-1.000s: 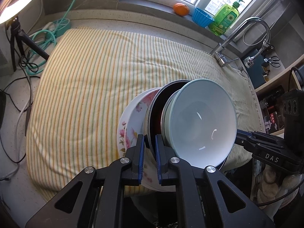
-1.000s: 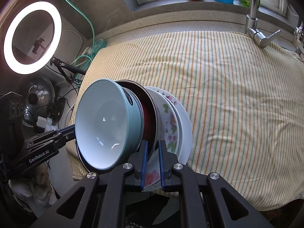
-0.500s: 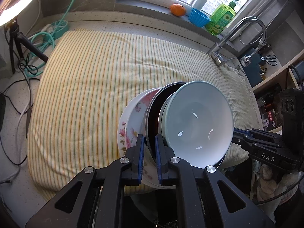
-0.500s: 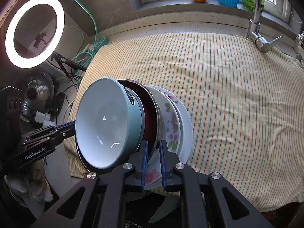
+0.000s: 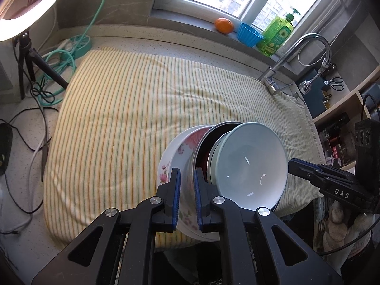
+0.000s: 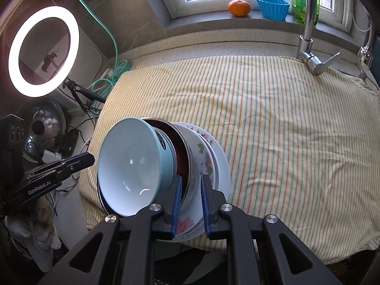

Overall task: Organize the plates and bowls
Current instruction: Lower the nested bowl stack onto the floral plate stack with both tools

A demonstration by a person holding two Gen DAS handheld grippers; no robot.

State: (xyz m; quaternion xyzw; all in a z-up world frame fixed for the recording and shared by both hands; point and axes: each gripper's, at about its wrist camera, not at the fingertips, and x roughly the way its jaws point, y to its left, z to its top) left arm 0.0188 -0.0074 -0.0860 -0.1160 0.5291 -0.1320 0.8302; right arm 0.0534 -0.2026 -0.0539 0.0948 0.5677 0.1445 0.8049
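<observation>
A tilted stack of dishes hangs over the near edge of the striped cloth point(image 5: 142, 109). A pale blue bowl point(image 5: 249, 163) point(image 6: 130, 166) lies in a steel bowl point(image 5: 204, 147) with a dark red inside. Behind them are a floral plate point(image 5: 180, 149) point(image 6: 201, 149) and a plain white plate point(image 6: 223, 166). My left gripper point(image 5: 186, 173) is shut on the plate rim on one side. On the other side my right gripper point(image 6: 192, 179) clamps the plate rims, its jaws a bit wider. Each gripper's tip shows beside the blue bowl in the other view: the right gripper point(image 5: 291, 165) and the left gripper point(image 6: 91, 158).
A faucet point(image 5: 306, 47) stands at the cloth's far right corner. An orange point(image 5: 224, 25), a blue cup point(image 5: 249, 34) and a green soap bottle point(image 5: 276, 32) sit on the sill. A ring light point(image 6: 44, 51), its tripod, cables and a pot lid point(image 6: 40, 123) crowd the left.
The right gripper's jaws stand slightly further apart on the plate rims than before. The stack and the left gripper have barely moved.
</observation>
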